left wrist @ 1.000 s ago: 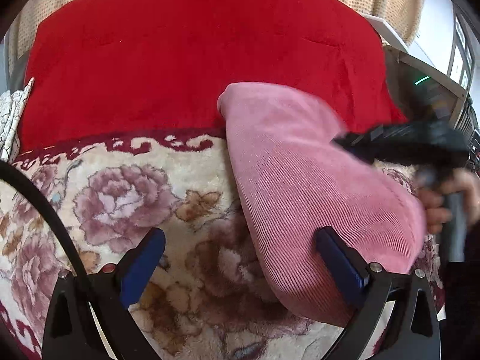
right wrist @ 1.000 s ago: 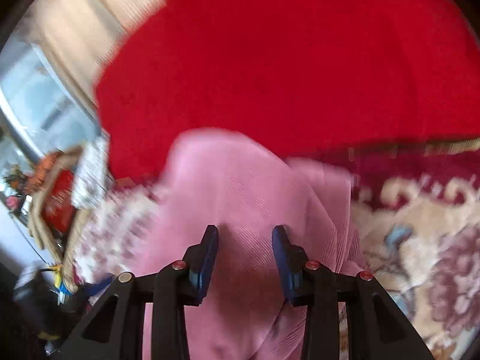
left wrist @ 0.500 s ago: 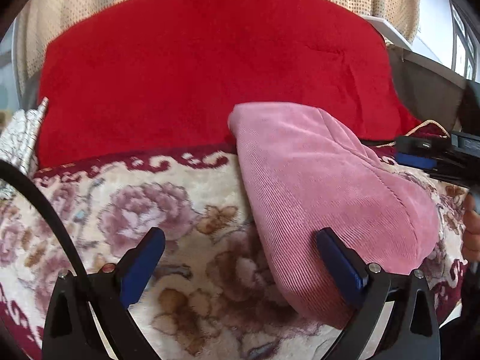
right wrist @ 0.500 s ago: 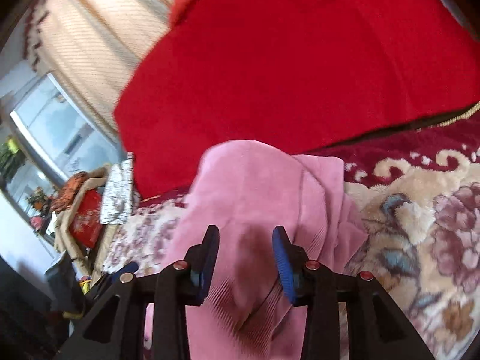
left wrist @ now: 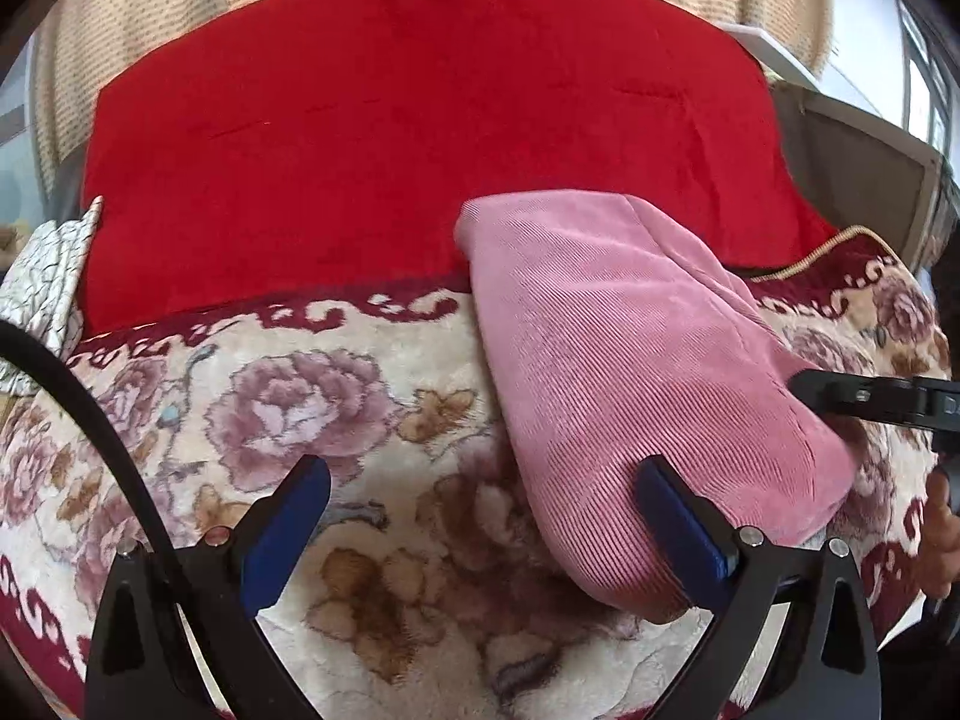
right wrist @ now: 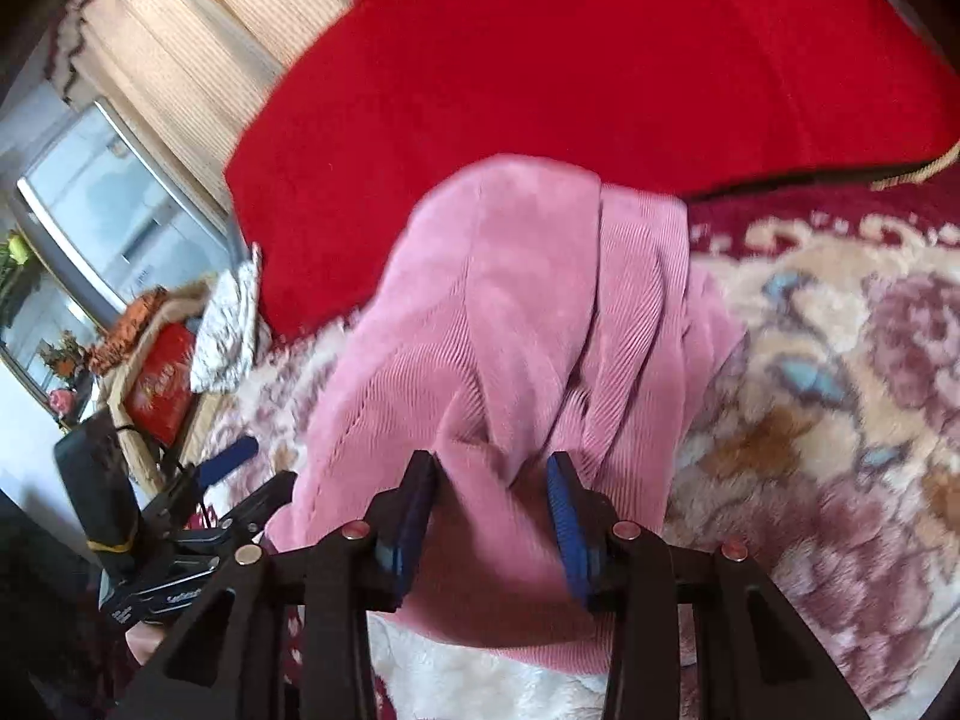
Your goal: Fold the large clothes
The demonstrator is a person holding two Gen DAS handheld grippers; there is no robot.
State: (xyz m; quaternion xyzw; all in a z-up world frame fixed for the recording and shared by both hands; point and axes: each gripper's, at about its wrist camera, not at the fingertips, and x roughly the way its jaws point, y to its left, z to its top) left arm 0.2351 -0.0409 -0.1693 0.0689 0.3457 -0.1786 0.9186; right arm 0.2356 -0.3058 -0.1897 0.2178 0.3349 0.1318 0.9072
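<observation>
A pink corduroy garment (left wrist: 630, 360) (right wrist: 492, 312) lies folded in a long thick bundle on a floral blanket (left wrist: 300, 396) (right wrist: 840, 390). My left gripper (left wrist: 480, 474) stands wide open low over the blanket, its right finger (left wrist: 678, 516) against the bundle's near end, with nothing gripped. My right gripper (right wrist: 489, 468) is at the bundle's other side. Its jaws are opening, with a creased ridge of pink cloth between the pads (right wrist: 564, 510), which no longer press on it. In the left wrist view the right gripper (left wrist: 840, 396) reaches in from the right edge.
A large red quilt (left wrist: 420, 138) (right wrist: 600, 60) covers the surface behind the garment. Beige curtains (left wrist: 180, 12) hang at the back. A patterned white cloth (left wrist: 42, 276) and a cluttered shelf with a red box (right wrist: 162, 384) stand at the left. A person's hand (left wrist: 942, 528) shows at the right edge.
The right gripper has drawn back sideways off the pink bundle towards its edge, and its jaws have widened a little. The bundle has settled flat. The left gripper has stayed open in place.
</observation>
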